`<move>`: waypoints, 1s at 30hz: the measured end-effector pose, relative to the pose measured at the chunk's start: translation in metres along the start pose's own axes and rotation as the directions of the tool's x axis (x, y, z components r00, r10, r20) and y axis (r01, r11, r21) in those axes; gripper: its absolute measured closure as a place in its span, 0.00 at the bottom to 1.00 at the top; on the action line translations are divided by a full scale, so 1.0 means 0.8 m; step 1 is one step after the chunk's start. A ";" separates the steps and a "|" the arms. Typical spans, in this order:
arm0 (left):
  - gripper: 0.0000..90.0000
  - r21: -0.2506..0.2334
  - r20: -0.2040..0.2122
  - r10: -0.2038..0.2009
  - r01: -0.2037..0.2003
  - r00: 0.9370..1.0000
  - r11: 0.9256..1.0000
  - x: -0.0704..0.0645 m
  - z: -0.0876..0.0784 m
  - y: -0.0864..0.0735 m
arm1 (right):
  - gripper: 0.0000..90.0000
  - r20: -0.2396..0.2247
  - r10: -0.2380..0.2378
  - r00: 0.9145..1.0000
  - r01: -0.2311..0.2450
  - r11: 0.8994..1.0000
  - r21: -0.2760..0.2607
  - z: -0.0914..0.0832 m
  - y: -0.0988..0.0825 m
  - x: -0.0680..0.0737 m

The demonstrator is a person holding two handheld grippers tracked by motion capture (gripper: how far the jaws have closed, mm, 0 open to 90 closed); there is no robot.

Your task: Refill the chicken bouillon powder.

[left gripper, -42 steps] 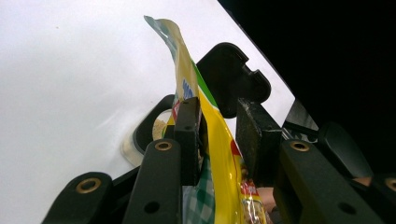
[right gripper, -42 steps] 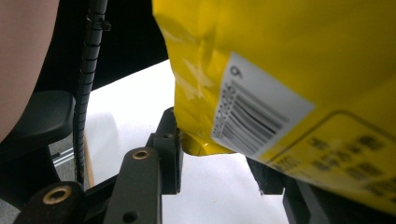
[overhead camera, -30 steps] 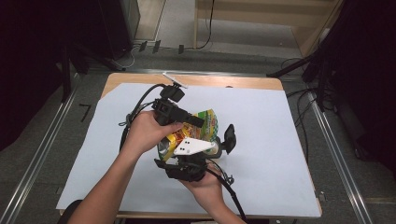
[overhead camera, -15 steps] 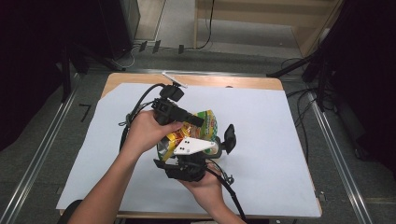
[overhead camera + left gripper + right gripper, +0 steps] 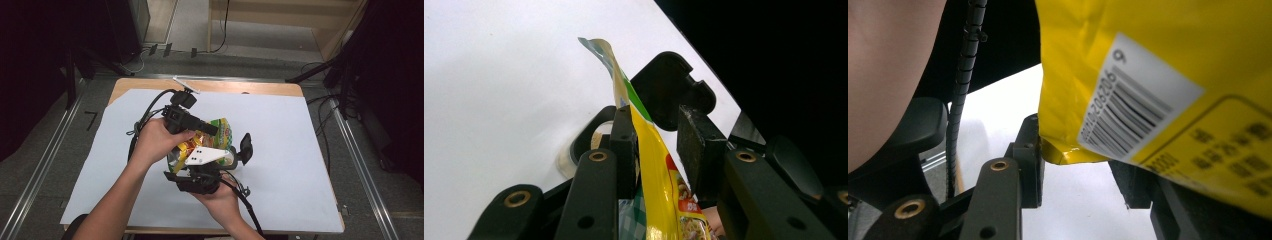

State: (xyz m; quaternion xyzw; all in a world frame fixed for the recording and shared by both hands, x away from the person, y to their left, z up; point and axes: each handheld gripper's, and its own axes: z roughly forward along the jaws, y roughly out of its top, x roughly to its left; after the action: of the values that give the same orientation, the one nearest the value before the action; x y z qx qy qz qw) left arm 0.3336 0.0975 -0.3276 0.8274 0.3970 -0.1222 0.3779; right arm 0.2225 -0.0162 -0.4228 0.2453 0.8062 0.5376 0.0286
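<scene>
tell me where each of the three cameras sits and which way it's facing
High view: above the person's side of the table, looking forward and down on the white sheet; both forearms, the left gripper and right gripper meet at the yellow packet.
Left gripper view: rides the left gripper, looking along its jaws, the packet's edge between them with a gap on one side.
Right gripper view: rides the right gripper, looking along open jaws at the packet's barcode side; a hand shows.
Shared: all three show the packet.

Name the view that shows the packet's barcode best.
Right gripper view: the barcode sits large and legible on the yellow packet. The left gripper view gives the packet edge-on between its jaws; the high view shows its printed front partly covered.
</scene>
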 end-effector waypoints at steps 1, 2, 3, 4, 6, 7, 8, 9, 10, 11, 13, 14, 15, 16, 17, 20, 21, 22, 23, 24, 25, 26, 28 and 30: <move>0.78 -0.004 -0.009 -0.002 0.002 1.000 1.000 0.000 0.000 0.000 | 0.68 0.003 -0.001 1.000 0.002 1.000 -0.003 0.000 0.000 0.000; 0.79 -0.003 -0.014 -0.002 0.002 1.000 1.000 0.000 -0.001 0.000 | 0.67 0.008 -0.003 1.000 0.003 1.000 -0.003 0.000 -0.001 0.000; 0.79 0.001 -0.012 -0.001 0.001 1.000 1.000 0.001 0.000 0.000 | 0.67 0.014 -0.011 1.000 0.011 1.000 0.002 0.001 -0.001 -0.001; 0.79 0.003 -0.013 -0.002 0.002 1.000 1.000 0.001 0.000 0.000 | 0.67 0.017 -0.012 1.000 0.012 1.000 0.007 0.001 -0.002 -0.001; 0.79 0.003 -0.010 -0.001 0.001 1.000 1.000 0.002 0.000 0.000 | 0.68 0.024 -0.018 1.000 0.018 1.000 0.008 0.002 -0.004 -0.001; 0.79 0.003 -0.009 -0.001 0.001 1.000 1.000 0.002 0.000 0.000 | 0.68 0.024 -0.019 1.000 0.019 1.000 0.007 0.002 -0.004 -0.001; 0.79 0.002 -0.010 -0.001 0.001 1.000 1.000 0.002 0.000 0.000 | 0.68 0.024 -0.018 1.000 0.018 1.000 0.007 0.002 -0.004 -0.001; 0.80 0.004 -0.012 0.000 0.000 1.000 1.000 0.002 0.000 0.000 | 0.68 0.023 -0.017 1.000 0.017 1.000 0.006 0.001 -0.004 -0.001; 0.80 0.004 -0.009 -0.001 0.001 1.000 1.000 0.003 0.000 0.000 | 0.68 0.021 -0.016 1.000 0.016 1.000 0.004 0.001 -0.004 -0.001; 0.80 0.003 -0.009 -0.002 0.002 1.000 1.000 0.003 0.001 0.000 | 0.68 0.020 -0.016 1.000 0.016 1.000 0.003 0.001 -0.004 0.000; 0.80 0.003 -0.011 -0.001 0.001 1.000 1.000 0.003 0.000 0.000 | 0.68 0.021 -0.015 1.000 0.015 1.000 0.002 0.001 -0.003 0.000; 0.80 0.002 -0.016 0.001 -0.001 1.000 1.000 0.002 0.000 0.000 | 0.68 0.020 -0.014 1.000 0.014 1.000 0.001 0.001 -0.003 0.000; 0.80 0.002 -0.016 0.001 -0.001 1.000 1.000 0.002 0.000 0.000 | 0.68 0.020 -0.013 1.000 0.013 1.000 -0.001 0.001 -0.003 0.000; 0.80 -0.001 -0.010 0.002 -0.002 1.000 1.000 0.001 0.000 0.000 | 0.68 0.016 -0.011 1.000 0.011 1.000 -0.008 0.000 -0.003 0.000; 0.80 -0.004 -0.009 0.000 0.000 1.000 1.000 0.001 -0.001 0.000 | 0.68 0.009 -0.007 1.000 0.007 1.000 -0.015 -0.001 -0.002 0.000; 0.80 -0.003 -0.013 0.000 0.000 1.000 1.000 0.002 -0.001 0.000 | 0.68 0.005 -0.012 1.000 0.012 1.000 -0.013 -0.001 -0.001 0.000; 0.80 0.000 -0.014 -0.001 0.001 1.000 1.000 0.002 -0.001 0.000 | 0.68 0.004 -0.011 1.000 0.011 1.000 -0.011 0.000 -0.001 0.000; 0.80 -0.001 -0.013 0.000 0.000 1.000 1.000 0.002 -0.001 -0.001 | 0.68 0.006 -0.010 1.000 0.010 1.000 -0.010 0.000 -0.001 0.000; 0.80 -0.001 -0.014 0.001 -0.001 1.000 1.000 0.002 -0.001 -0.001 | 0.68 0.008 -0.014 1.000 0.014 1.000 -0.009 0.000 -0.001 0.000; 0.80 -0.004 -0.014 0.000 0.000 1.000 1.000 0.002 -0.001 -0.001 | 0.68 0.007 -0.014 1.000 0.015 1.000 -0.009 0.000 -0.001 0.000; 0.80 -0.003 -0.016 -0.001 0.001 1.000 1.000 0.001 -0.001 -0.001 | 0.68 0.009 -0.019 1.000 0.019 1.000 -0.007 0.000 -0.001 0.000; 0.80 -0.001 -0.017 0.001 -0.001 1.000 1.000 0.002 -0.001 -0.001 | 0.68 0.013 -0.023 1.000 0.024 1.000 -0.005 0.001 -0.001 -0.001; 0.80 -0.004 -0.017 0.001 -0.001 1.000 1.000 0.002 -0.001 -0.001 | 0.68 0.014 -0.029 0.999 0.029 1.000 -0.004 0.001 -0.001 -0.001; 0.80 -0.008 -0.019 0.001 -0.001 1.000 1.000 0.002 -0.001 -0.001 | 0.68 0.016 -0.035 0.999 0.035 0.999 -0.003 0.001 -0.001 -0.001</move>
State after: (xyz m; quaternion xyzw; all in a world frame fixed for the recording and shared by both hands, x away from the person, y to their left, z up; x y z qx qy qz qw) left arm 0.3338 0.0991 -0.3282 0.8273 0.4004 -0.1127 0.3775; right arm 0.2230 -0.0161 -0.4243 0.2356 0.8092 0.5363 0.0450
